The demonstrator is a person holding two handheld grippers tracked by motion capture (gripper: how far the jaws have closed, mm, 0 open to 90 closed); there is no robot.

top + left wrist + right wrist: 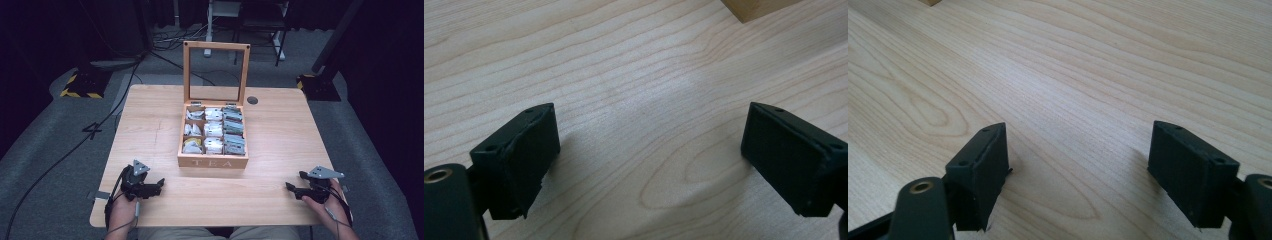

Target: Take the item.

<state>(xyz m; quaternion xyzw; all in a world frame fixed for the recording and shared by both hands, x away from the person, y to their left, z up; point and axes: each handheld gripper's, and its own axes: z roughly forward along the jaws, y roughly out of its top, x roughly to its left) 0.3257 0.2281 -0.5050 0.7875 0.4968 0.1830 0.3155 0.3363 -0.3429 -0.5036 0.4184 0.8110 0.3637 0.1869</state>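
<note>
A wooden tea box [213, 161] marked TEA stands at the middle of the table, its glass-paned lid [216, 71] raised upright. Its compartments hold several tea bags [214, 130]. My left gripper [157, 186] rests near the table's front left, open, with bare wood between its jaws; in the left gripper view, the left gripper [649, 145] faces a corner of the box [756, 7]. My right gripper [295, 182] rests near the front right, open and holding nothing; bare wood also lies ahead of the right gripper [1078, 160] in the right gripper view.
The light wooden table [150, 115] has a round cable hole [252, 100] behind the box. Beyond it, the dark floor holds cables, a yellow-and-black striped base [80, 85] at the left and stand legs [320, 82] at the right.
</note>
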